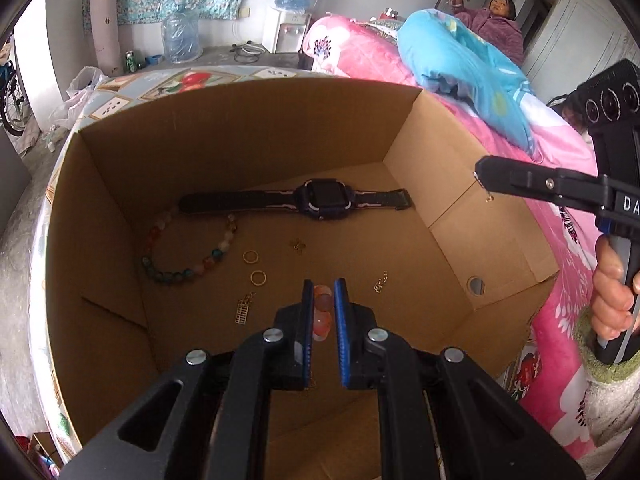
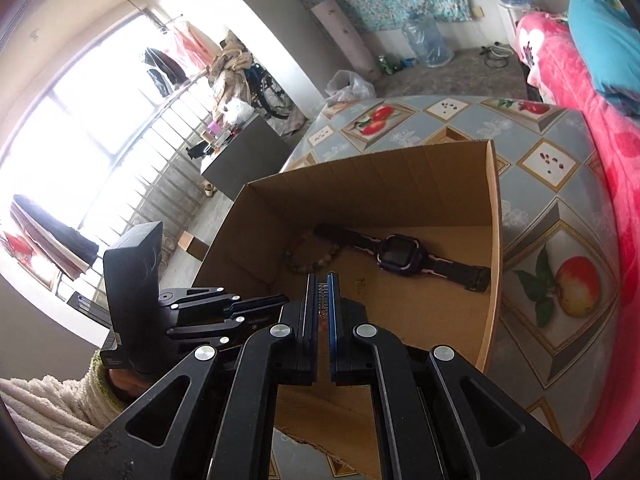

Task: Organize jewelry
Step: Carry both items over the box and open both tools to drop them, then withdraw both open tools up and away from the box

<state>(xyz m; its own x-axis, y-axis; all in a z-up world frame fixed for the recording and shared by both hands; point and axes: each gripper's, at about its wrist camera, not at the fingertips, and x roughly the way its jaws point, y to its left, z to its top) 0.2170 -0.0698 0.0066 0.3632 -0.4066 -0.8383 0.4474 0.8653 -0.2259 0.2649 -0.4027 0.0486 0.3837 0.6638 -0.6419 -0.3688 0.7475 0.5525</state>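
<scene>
A cardboard box (image 1: 248, 148) is sitting open on the fruit-patterned tabletop (image 2: 560, 208), close beside a bed with a pink quilt (image 1: 560, 184). The left claw (image 1: 324, 292) is reaching down into the box, its blue-padded jaws nearly shut and gripping a string of orange and pink beads (image 1: 322, 312). On the box floor a dark smartwatch (image 1: 324, 199) is lying flat along the far wall, with a multicoloured bead bracelet (image 1: 188, 256) curling just in front of its strap near the box's left wall. Two small gold rings (image 1: 254, 267) are resting between the bracelet and the left claw, a gold charm (image 1: 244, 311) is lying just left of the claw, a short gold chain piece (image 1: 380, 282) just right of it, and a small gold ornament (image 1: 297, 245) farther in. The right claw (image 1: 480, 170), held in a hand (image 1: 612, 304), is hovering over the box's right wall with its jaws closed, pinching a fine chain (image 1: 486, 192) that is dangling from its tip.
</scene>
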